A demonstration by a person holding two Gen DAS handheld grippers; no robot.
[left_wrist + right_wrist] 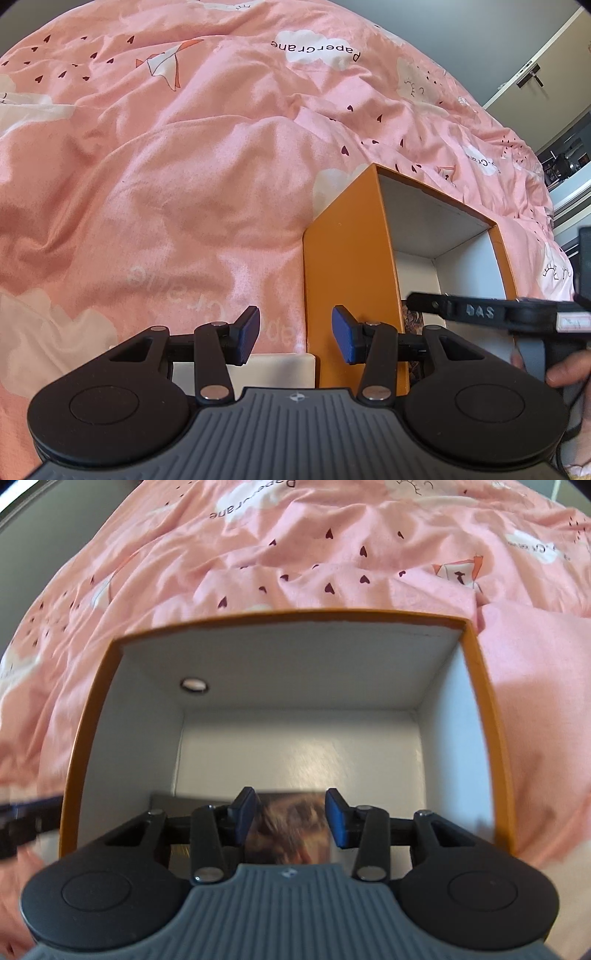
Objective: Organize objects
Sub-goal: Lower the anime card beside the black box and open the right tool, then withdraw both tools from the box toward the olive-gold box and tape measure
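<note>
An orange box point(347, 266) with a white inside stands open on a pink bedspread point(166, 166). In the right wrist view I look down into the box point(85, 738). A flat picture card point(291, 830) lies on its floor near the front wall. My right gripper point(290, 821) is open just above the card, jaws apart, holding nothing. My left gripper point(295, 338) is open and empty at the box's left outer wall. The right gripper's finger point(476, 310) reaches over the box from the right in the left wrist view.
A cream flat slab point(273, 369) lies on the bed under the left gripper, against the box. A small round hole point(194, 684) marks the box's left inner wall. A wardrobe and shelves point(561, 158) stand beyond the bed at right.
</note>
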